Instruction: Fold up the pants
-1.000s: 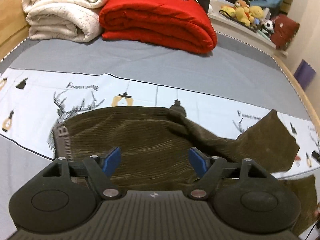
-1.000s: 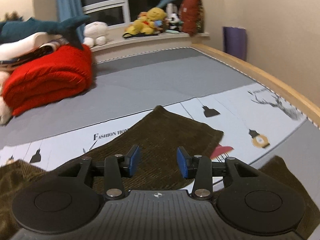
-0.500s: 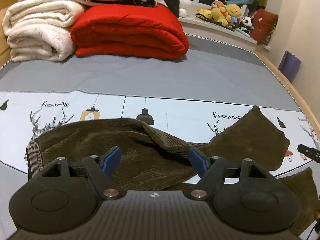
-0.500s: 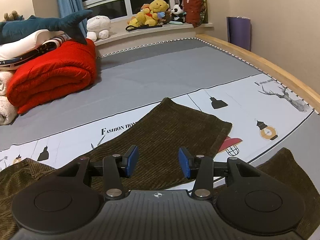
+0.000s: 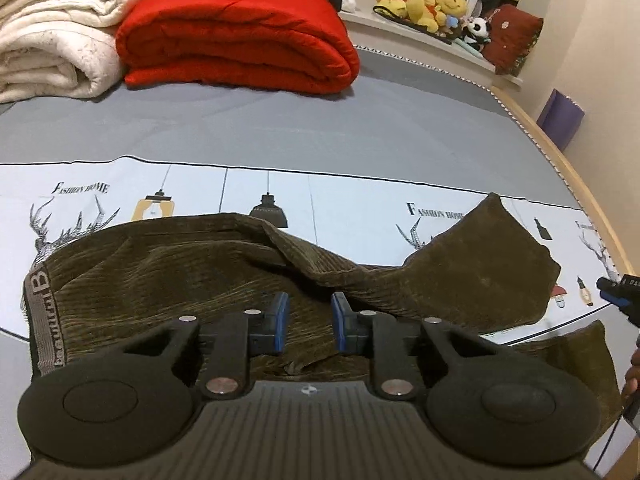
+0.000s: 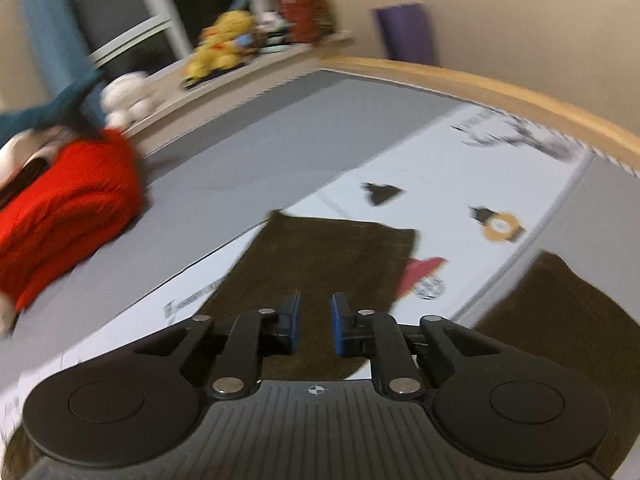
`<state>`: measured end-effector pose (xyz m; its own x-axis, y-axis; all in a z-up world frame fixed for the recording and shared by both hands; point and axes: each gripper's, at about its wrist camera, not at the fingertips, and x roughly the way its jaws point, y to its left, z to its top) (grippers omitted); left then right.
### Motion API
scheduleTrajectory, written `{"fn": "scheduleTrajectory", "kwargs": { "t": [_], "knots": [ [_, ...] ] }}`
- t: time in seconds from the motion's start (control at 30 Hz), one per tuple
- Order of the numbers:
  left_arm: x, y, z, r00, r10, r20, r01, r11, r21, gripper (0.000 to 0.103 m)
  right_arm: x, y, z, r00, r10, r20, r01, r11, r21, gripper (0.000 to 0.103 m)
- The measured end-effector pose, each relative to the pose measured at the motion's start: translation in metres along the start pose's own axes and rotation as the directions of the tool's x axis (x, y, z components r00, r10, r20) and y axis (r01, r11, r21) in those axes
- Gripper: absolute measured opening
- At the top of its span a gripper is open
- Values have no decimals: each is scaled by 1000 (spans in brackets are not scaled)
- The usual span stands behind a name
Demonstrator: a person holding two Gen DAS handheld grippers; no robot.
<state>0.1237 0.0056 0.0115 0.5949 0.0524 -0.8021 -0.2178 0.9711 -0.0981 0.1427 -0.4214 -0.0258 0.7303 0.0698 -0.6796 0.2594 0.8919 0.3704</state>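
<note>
Your dark olive corduroy pants (image 5: 168, 280) lie rumpled and unfolded; left gripper (image 5: 307, 322) and right gripper (image 6: 315, 326) hover, jaws narrowly apart, empty.

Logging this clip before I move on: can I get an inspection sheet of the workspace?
Surface: grey bed with a white printed band.
Job's things: brown corduroy pants lie rumpled, one leg angled away, not yet folded.
Clutter: red quilt, white blanket, plush toys on the sill.
Claws: left claw and right claw narrowly open over the pants, gripping nothing.
Cables: nothing seen for certain.
Surroundings: purple mat against the wall; right view blurred.
</note>
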Motion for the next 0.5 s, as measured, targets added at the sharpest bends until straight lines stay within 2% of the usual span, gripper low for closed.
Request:
{"fn": "scheduleTrajectory", "kwargs": {
  "t": [0.13, 0.33, 0.5],
  "knots": [
    [5, 1, 3, 1000, -1, -4, 1, 1000, -25, 25, 26, -33, 5, 999, -34, -17, 35, 995, 91, 17],
    [16, -1, 2, 1000, 17, -26, -18, 1000, -13, 26, 93, -61, 1, 997, -25, -77, 38, 986, 161, 20],
    [26, 2, 2, 998, 39, -41, -39, 999, -2, 27, 141, -76, 5, 996, -62, -61, 73, 977, 201, 26]
  ]
}}
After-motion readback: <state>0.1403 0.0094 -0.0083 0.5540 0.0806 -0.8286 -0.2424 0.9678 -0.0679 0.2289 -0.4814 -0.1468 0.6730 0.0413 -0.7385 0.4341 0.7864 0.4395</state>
